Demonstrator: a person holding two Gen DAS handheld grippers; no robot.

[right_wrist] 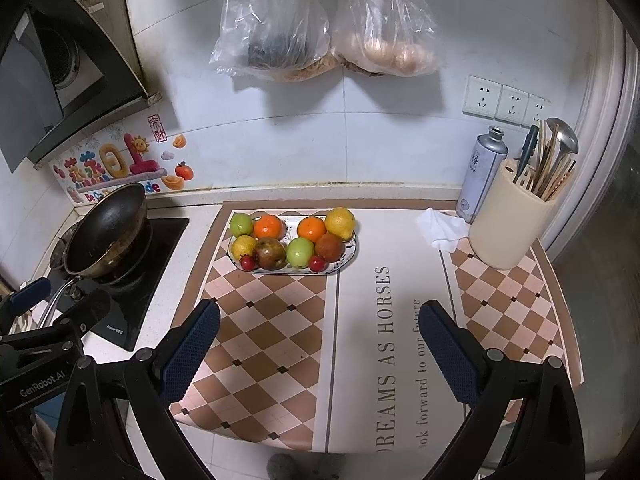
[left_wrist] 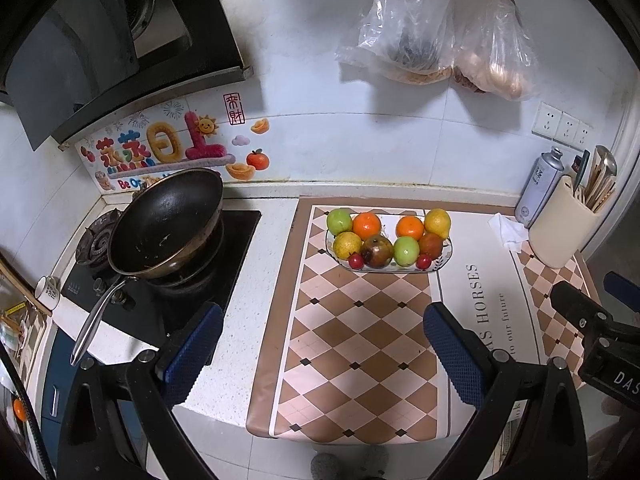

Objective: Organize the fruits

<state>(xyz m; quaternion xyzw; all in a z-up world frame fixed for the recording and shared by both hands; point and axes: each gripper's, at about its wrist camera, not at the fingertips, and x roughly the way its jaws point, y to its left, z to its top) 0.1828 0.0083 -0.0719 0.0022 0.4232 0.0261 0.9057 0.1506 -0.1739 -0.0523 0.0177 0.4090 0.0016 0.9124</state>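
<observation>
A white oblong plate [left_wrist: 447, 257] [right_wrist: 352, 254] stands at the far side of the checkered mat. It holds several fruits in two rows: green apples [left_wrist: 339, 219], oranges [left_wrist: 366, 225], a lemon [left_wrist: 437, 222], a dark pomegranate [left_wrist: 377, 251] and small red fruits [left_wrist: 355, 261]. The same fruits show in the right wrist view, with an orange [right_wrist: 268, 226] and the lemon [right_wrist: 340, 222]. My left gripper [left_wrist: 322, 354] is open and empty, held back over the mat's near edge. My right gripper [right_wrist: 320, 350] is open and empty, likewise well short of the plate.
A black wok [left_wrist: 168, 222] sits on the gas stove at left. A beige utensil holder [right_wrist: 510, 220], a spray can [right_wrist: 482, 174] and a crumpled tissue [right_wrist: 442, 228] stand at the back right. Plastic bags [right_wrist: 320, 20] hang on the wall above. The checkered mat [right_wrist: 264, 332] covers the counter.
</observation>
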